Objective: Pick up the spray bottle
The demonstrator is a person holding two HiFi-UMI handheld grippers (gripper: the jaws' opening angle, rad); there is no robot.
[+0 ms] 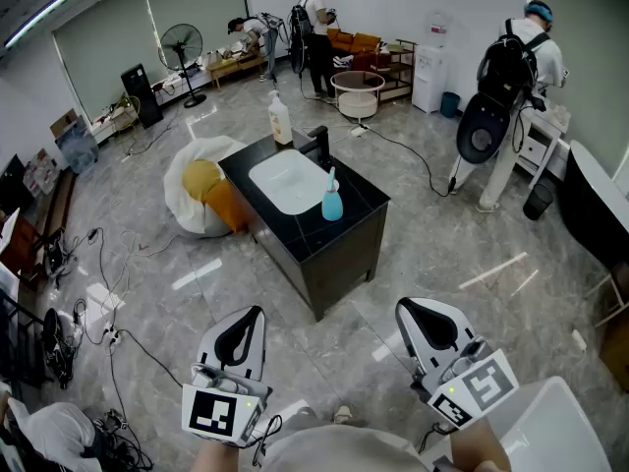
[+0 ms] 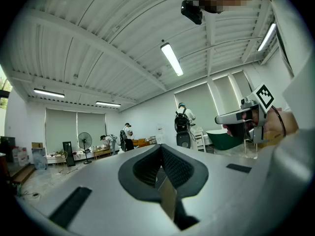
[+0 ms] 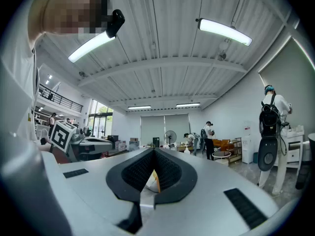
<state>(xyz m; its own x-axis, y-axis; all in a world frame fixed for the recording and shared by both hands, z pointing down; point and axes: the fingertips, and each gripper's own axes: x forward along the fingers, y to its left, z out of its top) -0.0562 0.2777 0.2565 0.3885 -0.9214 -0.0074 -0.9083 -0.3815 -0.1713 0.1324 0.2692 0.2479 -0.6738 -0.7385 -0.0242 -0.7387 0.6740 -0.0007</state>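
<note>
On the black worktop [image 1: 360,207], blue spray bottle [image 1: 332,205] stood by the sink [image 1: 285,180]; left hand-held gripper [image 1: 254,315] and right hand-held gripper [image 1: 406,308], well apart from it, were closed, empty.

Bare floor [image 1: 324,352] lies open right up to the cabinet [image 1: 344,254]. On the cabinet top, the spray bottle [image 1: 332,202] stands at the right edge, clear on its near and right sides. The sink [image 1: 285,183] is just left of it, with the faucet [image 1: 319,146] beyond. A beanbag [image 1: 201,197] crowds the cabinet's left side.
</note>
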